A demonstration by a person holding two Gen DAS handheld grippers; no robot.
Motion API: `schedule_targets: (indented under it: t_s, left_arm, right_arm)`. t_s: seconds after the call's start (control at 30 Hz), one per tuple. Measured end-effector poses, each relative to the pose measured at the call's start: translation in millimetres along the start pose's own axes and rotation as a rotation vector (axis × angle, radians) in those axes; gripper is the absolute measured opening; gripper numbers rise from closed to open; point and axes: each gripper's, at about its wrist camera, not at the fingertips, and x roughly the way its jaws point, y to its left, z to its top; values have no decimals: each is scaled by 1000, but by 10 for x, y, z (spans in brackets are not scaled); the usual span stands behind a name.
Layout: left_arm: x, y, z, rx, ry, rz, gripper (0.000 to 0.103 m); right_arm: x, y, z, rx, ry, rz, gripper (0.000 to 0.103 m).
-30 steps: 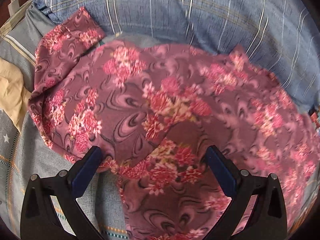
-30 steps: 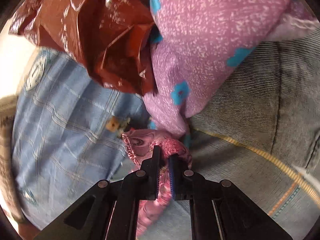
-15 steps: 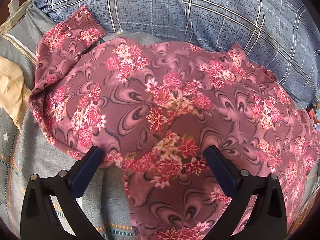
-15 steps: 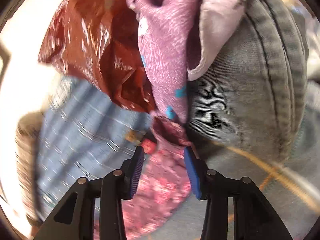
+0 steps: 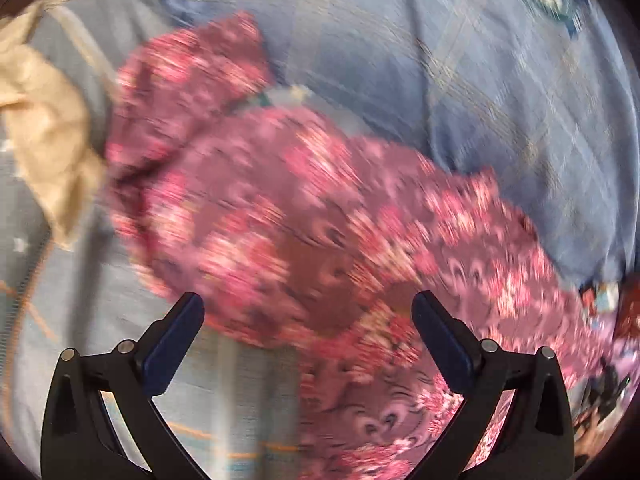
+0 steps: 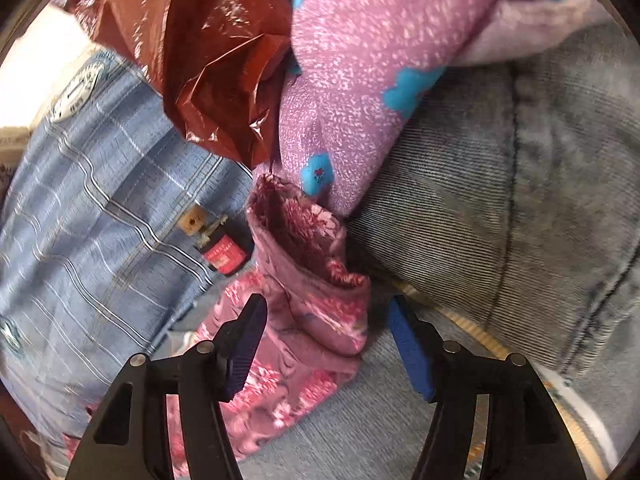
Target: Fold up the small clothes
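Maroon fabric with pink flower print, a small garment (image 5: pixel 304 216), fills the middle of the left wrist view, spread over a grey-blue bedsheet with thin orange lines (image 5: pixel 72 304); picture heavily blurred; left gripper (image 5: pixel 308 312) hangs above the garment's near edge, jaws wide apart, nothing between the pads; a blue plaid cloth (image 5: pixel 460 80) lies beyond the garment, a beige cloth (image 5: pixel 44 128) at the left edge

Right wrist view: one cuffed end of the floral garment (image 6: pixel 308 280) stands bunched between the fingers of the right gripper (image 6: pixel 326 344); jaws opening, pads clear of the fabric on both sides; a crumpled red-brown plastic bag (image 6: pixel 208 60) and a purple cloth with blue flowers (image 6: pixel 360 80) sit just behind the cuff; grey denim (image 6: pixel 480 200) to the right; a small red-labelled object (image 6: pixel 224 256) beside the cuff, on the plaid cloth
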Motion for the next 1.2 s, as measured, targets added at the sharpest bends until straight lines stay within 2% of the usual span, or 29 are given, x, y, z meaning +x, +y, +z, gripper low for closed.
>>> schedule_targets:
  t_s: [0.03,0.1,0.17,0.23,0.4,0.43,0.53,0.67,0.77,0.9,1.2]
  left_arm:
    - [-73,97,35,-24,-20,2,103]
    - [-168,296,107,-84,-40,19,103]
    - [-104,381,142,-100,-8,17,103]
    - [-39,352,136,-95,16,24,103]
    - [-25,-37,2,2,27,-21,103]
    - [-20,-141,-31,23,30,-33,103]
    - [94,-485,-153,99,64,-44,103]
    - [358,-878,-333,213,109,30,103]
    - [411,-1015,-419,273,102,71,103]
    - [349,-1063,-459,299,86,28,103]
    - [237,-996,-542,332,41,-60,103]
  right_arm:
    - [21,-2,1,-4,5,1,59]
    - [67,16,0,-28,29,-5,43]
    - [142,114,-4,-80,54,-37,19]
    - [95,185,10,-108,34,-50,10]
    - [-386,402,289,-125,-135,-24,6]
    - [-410,431,362,-130,-143,-28,6]
    - [-325,480,433,-166,-113,-86,6]
    - [-213,521,365,-176,-89,-114,6]
    - [-248,636,335,-202,-93,-95,6]
    - [-394,948,302,-271,-107,-55,6]
    - [-467,2089,-8,-372,-69,108,6]
